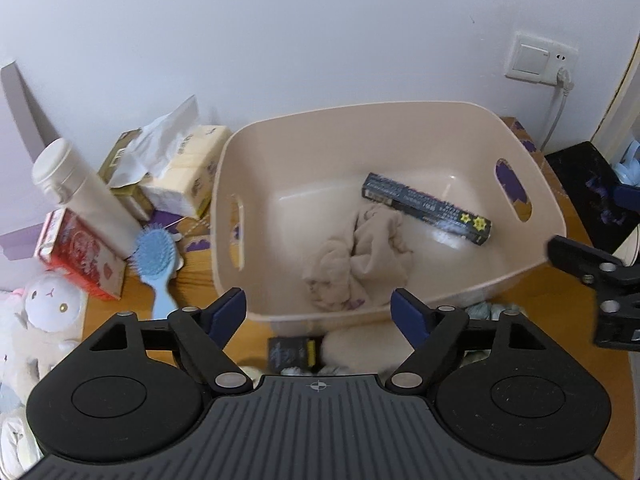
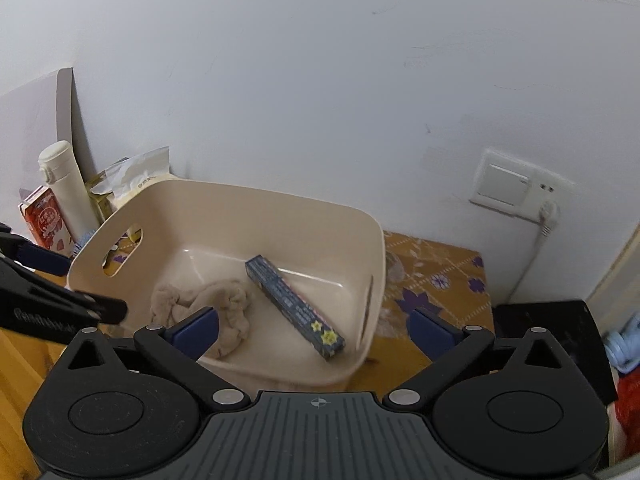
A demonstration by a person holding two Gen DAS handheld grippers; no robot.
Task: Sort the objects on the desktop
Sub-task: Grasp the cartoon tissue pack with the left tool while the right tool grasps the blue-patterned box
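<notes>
My left gripper (image 1: 319, 312) hangs spread wide and empty over the near rim of the beige plastic basket (image 1: 516, 128), and my right gripper (image 2: 314, 330) is just as wide and empty at the basket's right side. Just below my left fingers lies a small dark box (image 1: 291, 354) on the wooden desk, so the left is nearer (my guess for the next pick). Farther in, the long dark-blue carton (image 1: 426, 209) lies slantwise on the basket floor beside a crumpled beige cloth (image 1: 360, 256).

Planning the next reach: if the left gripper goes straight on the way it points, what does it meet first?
Probably the near rim of the beige basket, then the crumpled cloth inside. The open left gripper sits just short of it; depth is uncertain.
</notes>
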